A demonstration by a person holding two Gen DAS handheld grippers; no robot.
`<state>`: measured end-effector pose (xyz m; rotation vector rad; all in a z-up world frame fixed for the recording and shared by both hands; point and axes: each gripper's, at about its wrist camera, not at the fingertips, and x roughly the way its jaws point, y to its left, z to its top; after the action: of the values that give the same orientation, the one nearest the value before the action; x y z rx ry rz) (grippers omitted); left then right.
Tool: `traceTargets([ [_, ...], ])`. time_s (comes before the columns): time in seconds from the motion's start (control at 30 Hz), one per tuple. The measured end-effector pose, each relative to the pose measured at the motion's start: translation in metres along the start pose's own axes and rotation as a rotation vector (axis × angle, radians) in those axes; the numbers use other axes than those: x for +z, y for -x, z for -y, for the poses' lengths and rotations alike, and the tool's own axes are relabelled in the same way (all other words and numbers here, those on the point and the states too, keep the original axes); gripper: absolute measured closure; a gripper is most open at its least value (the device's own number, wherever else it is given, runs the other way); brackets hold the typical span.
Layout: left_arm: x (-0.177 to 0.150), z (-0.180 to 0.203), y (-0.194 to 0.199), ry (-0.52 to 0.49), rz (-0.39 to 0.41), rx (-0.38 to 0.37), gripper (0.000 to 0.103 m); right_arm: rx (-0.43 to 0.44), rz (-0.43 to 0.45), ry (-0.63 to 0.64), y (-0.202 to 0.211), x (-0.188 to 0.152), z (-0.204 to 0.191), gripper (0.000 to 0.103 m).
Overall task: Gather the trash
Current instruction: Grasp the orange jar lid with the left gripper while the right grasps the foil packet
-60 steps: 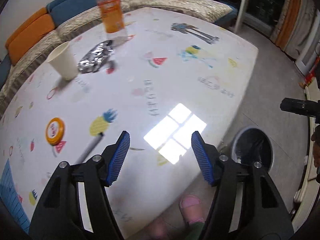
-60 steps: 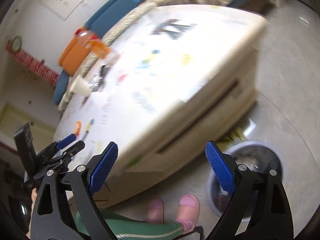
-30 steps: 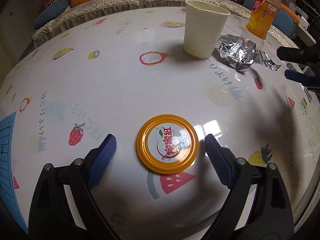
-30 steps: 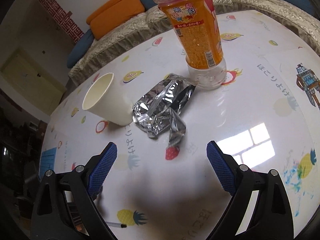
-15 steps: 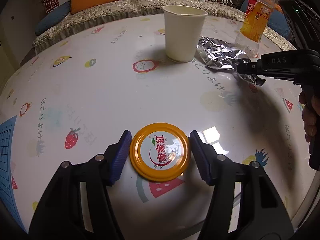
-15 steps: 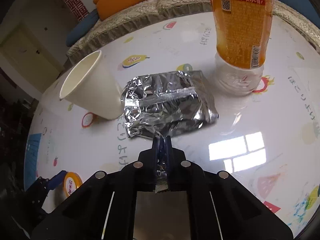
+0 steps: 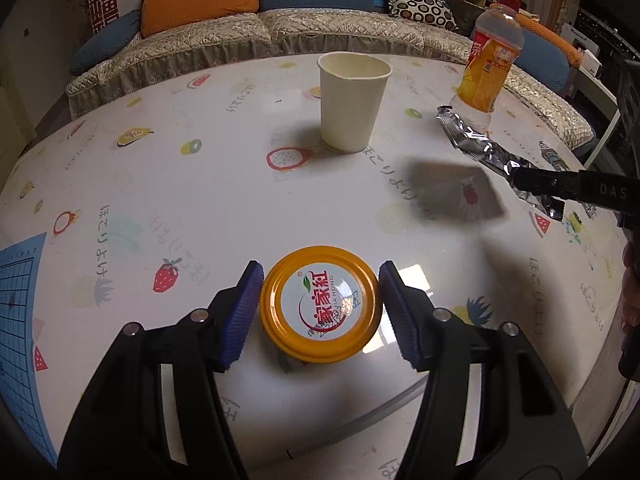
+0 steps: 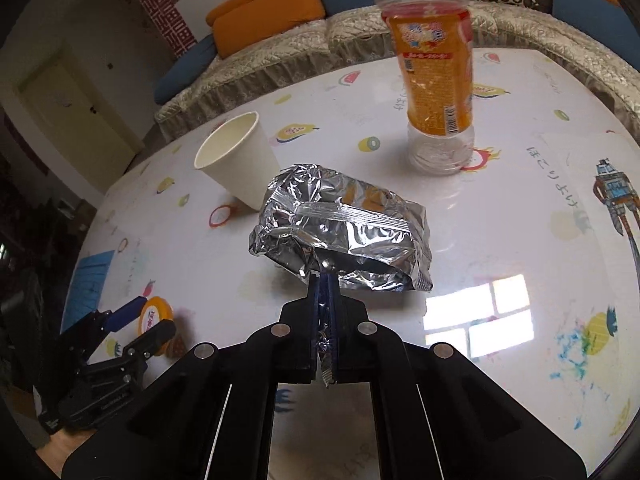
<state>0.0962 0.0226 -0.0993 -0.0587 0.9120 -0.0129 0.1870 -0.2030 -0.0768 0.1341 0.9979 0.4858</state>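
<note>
1. The left gripper [image 7: 320, 312] had its blue pads clamped on either side of the yellow jar lid [image 7: 320, 304], gripping it by the rim.
2. The lid was flat, printed face up, just clear of the table [image 7: 200, 184] near its front edge, with a small shadow under it; being round, it showed no long axis.
3. From the right wrist view the same lid [image 8: 154, 316] sat low at the left between the left gripper's [image 8: 138, 320] fingers.
4. The right gripper [image 8: 324, 292] was closed tight, its jaws pinching the near crumpled edge of the silver foil snack bag [image 8: 340, 228].
5. That bag was held up off the table, its shadow lying on the tabletop beneath it in the left wrist view.
6. In the left wrist view the foil bag [image 7: 476, 146] ran long and narrow, its long axis slanting from the upper left, near the bottle, down to the right into the right gripper [image 7: 520, 182].
7. In the right wrist view its long side ran left to right, across the line of the fingers, with the sealed seam on top.
8. The white paper cup [image 8: 236, 168] stood upright, mouth up, just behind and left of the bag.
9. The orange drink bottle [image 8: 434, 80] stood upright behind and to the right, apart from the bag.
10. A quilted sofa [image 7: 280, 36] with orange and blue cushions ran along the far side of the table.
</note>
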Motion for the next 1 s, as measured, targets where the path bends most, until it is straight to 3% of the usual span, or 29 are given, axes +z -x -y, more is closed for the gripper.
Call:
traceTargets([
  [0.23,0.003,0.028,0.038,-0.051,0.045,-0.04,0.046,-0.006,0.069,-0.031,0.077,-0.033,0.014,0.098],
  [0.57,-0.018,0.12,0.085,-0.194,0.079,-0.152,0.045,-0.066,0.143,-0.131,0.189,-0.119,0.061,0.098],
  [0.8,-0.053,0.196,0.104,-0.308,0.066,-0.251,0.045,-0.129,0.164,-0.245,0.245,-0.199,0.106,0.098],
  [1.0,-0.106,0.263,0.104,-0.412,-0.003,-0.338,0.045,-0.169,0.156,-0.349,0.272,-0.271,0.138,0.098],
])
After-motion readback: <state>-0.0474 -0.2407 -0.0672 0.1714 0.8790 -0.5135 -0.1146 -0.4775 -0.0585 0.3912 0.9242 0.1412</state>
